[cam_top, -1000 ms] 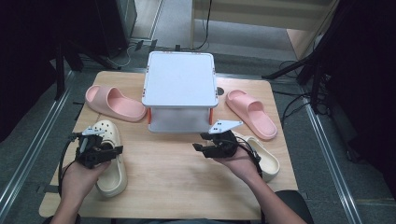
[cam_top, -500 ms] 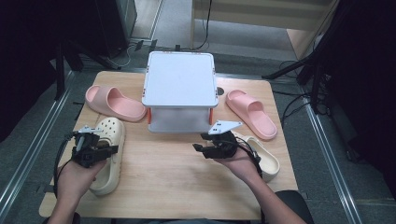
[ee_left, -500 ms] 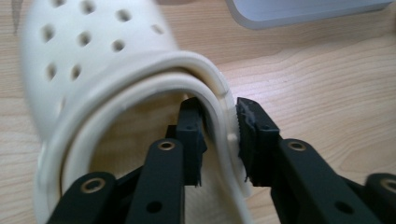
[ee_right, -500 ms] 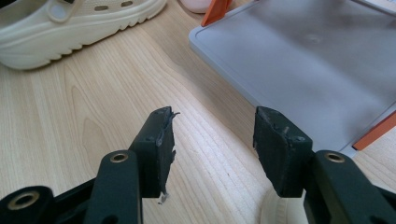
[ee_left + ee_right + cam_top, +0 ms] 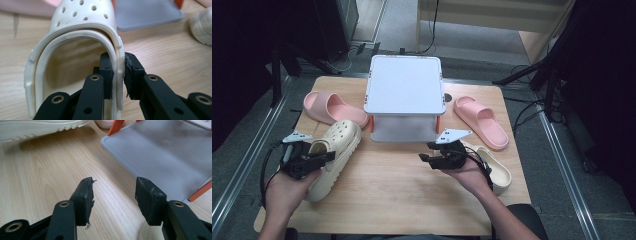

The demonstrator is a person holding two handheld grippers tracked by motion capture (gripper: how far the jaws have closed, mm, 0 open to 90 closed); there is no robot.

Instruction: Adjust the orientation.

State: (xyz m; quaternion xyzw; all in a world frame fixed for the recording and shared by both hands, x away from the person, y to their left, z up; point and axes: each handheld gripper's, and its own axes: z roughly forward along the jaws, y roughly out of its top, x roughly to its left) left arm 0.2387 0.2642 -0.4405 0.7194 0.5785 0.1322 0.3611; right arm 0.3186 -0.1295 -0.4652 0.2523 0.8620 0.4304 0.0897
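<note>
Since a second ago the left gripper (image 5: 314,159) has been closing its jaws, and they now pinch the side wall of the cream clog (image 5: 333,152) at the heel opening. In the left gripper view one pad (image 5: 107,72) sits inside the rim and the other pad (image 5: 132,75) outside it, both pressing the wall of the clog (image 5: 82,32). In the high view the clog has swung too: its toe now points toward the upper right, near the lower left corner of the grey box (image 5: 404,100), where before it lay lower and straighter at the left of the table (image 5: 402,200). I judge the grasp is made and the lift is starting, so the shoe can next be carried, likely toward the box or its mate. The right gripper (image 5: 432,152) hovers at lower centre right of the high view, its jaws wide apart and holding nothing; between them only bare wood shows, with the box's edge (image 5: 160,155) at upper right. The second clog (image 5: 494,167) lies just behind that hand, and two pink slides (image 5: 334,107) flank the box.
</note>
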